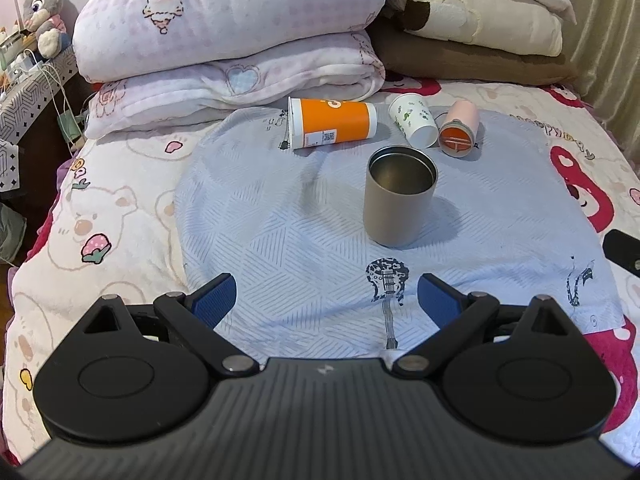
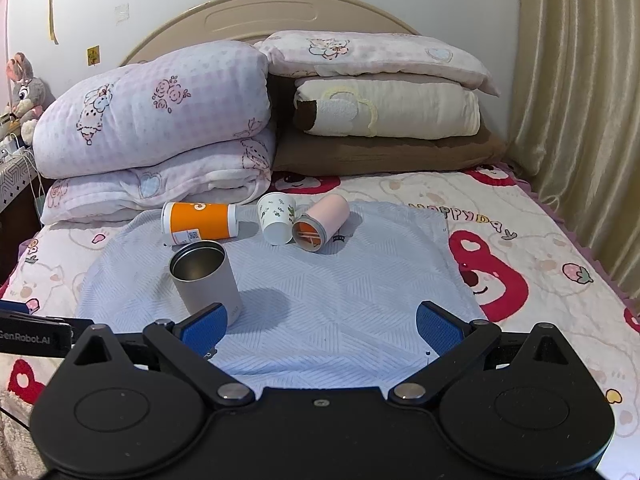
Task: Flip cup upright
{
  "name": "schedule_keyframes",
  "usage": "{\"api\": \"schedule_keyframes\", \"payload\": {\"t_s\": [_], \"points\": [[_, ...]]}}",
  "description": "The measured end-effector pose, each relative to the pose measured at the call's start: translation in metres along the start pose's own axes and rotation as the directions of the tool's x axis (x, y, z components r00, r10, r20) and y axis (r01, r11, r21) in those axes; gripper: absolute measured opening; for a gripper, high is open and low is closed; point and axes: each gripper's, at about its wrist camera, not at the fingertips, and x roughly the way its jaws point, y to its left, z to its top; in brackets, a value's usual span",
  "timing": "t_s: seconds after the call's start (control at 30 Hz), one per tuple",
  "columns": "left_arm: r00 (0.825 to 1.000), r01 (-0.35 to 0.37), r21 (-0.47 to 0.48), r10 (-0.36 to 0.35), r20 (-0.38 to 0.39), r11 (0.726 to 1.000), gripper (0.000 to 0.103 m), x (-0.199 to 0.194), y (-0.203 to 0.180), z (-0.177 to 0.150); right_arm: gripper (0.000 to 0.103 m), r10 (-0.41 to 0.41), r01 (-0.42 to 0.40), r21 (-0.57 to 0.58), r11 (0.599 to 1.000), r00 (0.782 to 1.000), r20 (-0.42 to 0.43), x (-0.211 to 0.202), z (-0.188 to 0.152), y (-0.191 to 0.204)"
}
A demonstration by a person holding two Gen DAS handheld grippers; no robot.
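Observation:
A grey metal cup (image 1: 400, 196) stands upright, mouth up, on a light blue cloth (image 1: 280, 232); it also shows in the right wrist view (image 2: 204, 280). Behind it lie three cups on their sides: an orange-and-white cup (image 1: 332, 122) (image 2: 200, 222), a white paper cup with green print (image 1: 414, 125) (image 2: 276, 218), and a pink cup with an orange inside (image 1: 460, 128) (image 2: 320, 222). My left gripper (image 1: 326, 300) is open and empty, well short of the grey cup. My right gripper (image 2: 320, 326) is open and empty, its left finger (image 2: 204, 330) just in front of the grey cup.
The cloth lies on a bed with a cartoon-print sheet (image 2: 540, 248). Folded quilts (image 2: 160, 128) and stacked pillows (image 2: 384, 108) stand behind the cups. A curtain (image 2: 580, 120) hangs at the right. A bedside stand with a plush rabbit (image 1: 40, 12) is at the left.

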Motion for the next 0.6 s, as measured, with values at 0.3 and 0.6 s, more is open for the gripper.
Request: {"api": "schedule_keyframes", "payload": {"t_s": [0.3, 0.6], "points": [[1.000, -0.003, 0.001, 0.003, 0.007, 1.000, 0.098, -0.0029, 0.0007, -0.0013, 0.102, -0.005, 0.005, -0.009, 1.000, 1.000, -0.001, -0.0014, -0.0004, -0.0028], [1.000, 0.003, -0.007, -0.003, 0.025, 1.000, 0.098, -0.0087, 0.0021, -0.0021, 0.102, -0.007, 0.007, -0.011, 1.000, 1.000, 0.002, -0.0021, -0.0002, -0.0035]]}}
